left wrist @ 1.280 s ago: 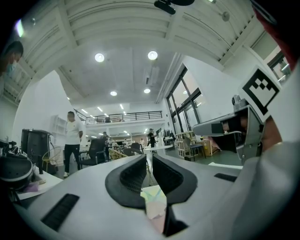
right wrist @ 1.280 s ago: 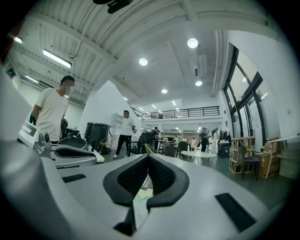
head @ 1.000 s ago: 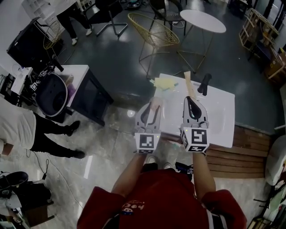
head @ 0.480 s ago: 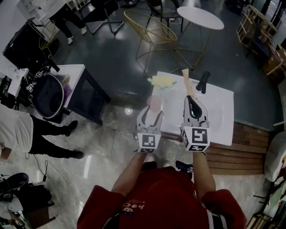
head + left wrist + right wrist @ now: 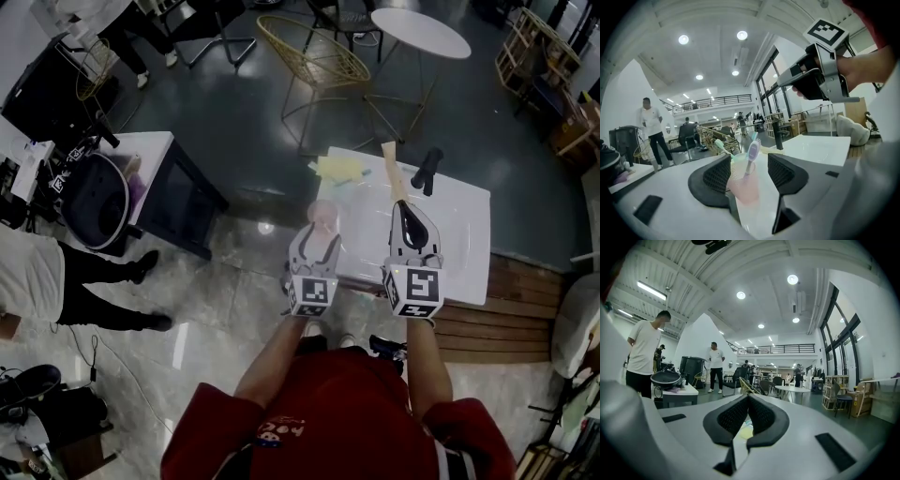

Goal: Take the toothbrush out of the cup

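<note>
A lilac-headed toothbrush point(image 5: 753, 151) stands upright in a pink see-through cup point(image 5: 744, 190), with a green toothbrush point(image 5: 718, 146) beside it. The cup sits at the near left edge of the white counter point(image 5: 459, 234), between the left gripper's point(image 5: 747, 172) fingers, which are opening and not pressing it. Only the left gripper view shows the brushes; the head view shows just the cup's top. The right gripper's point(image 5: 747, 416) fingers are clenched together, empty.

A pink cup point(image 5: 743, 191), between the opening left claw's point(image 5: 749, 165) black ribbed pads point(image 5: 717, 174), holds a purple toothbrush point(image 5: 753, 151) and a mint-green toothbrush point(image 5: 719, 146) on a white table point(image 5: 820, 145).
</note>
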Tool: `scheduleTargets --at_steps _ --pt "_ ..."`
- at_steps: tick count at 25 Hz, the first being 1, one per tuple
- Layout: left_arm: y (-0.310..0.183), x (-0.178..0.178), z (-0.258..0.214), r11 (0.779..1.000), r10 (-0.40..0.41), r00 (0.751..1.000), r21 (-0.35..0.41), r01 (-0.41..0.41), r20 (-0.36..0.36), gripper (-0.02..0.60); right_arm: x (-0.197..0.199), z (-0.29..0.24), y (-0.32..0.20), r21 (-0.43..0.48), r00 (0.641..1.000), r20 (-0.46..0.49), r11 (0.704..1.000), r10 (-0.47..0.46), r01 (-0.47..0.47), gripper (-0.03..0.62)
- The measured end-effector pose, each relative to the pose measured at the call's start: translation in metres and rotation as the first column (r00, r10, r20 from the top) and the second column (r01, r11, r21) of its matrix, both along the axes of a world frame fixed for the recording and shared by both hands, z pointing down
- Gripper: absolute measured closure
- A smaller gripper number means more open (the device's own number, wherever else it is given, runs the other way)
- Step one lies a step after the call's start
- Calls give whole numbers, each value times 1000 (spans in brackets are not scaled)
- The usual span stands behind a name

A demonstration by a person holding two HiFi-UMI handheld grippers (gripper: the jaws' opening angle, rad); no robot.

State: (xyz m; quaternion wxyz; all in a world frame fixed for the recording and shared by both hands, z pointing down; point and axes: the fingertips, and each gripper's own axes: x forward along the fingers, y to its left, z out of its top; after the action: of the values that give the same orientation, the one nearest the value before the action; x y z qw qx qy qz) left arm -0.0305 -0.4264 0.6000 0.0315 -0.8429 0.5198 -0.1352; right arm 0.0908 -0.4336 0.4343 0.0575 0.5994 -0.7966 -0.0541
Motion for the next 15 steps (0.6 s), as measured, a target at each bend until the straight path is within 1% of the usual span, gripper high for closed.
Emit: scheduleTargets --at_steps 9,12,15 --pt "-13 1 16 1000 4 1000 -27 -4 11 342 3 7 -8 -16 1000 -14 1000 16 -16 566" --pt "-16 2 20 999 11 1000 -32 -11 15 355 4 8 -9 -20 1000 -19 1000 21 -21 566" --pt "-18 3 21 999 16 1000 -31 -15 20 384 5 9 -11 -22 999 -24 999 25 -25 566"
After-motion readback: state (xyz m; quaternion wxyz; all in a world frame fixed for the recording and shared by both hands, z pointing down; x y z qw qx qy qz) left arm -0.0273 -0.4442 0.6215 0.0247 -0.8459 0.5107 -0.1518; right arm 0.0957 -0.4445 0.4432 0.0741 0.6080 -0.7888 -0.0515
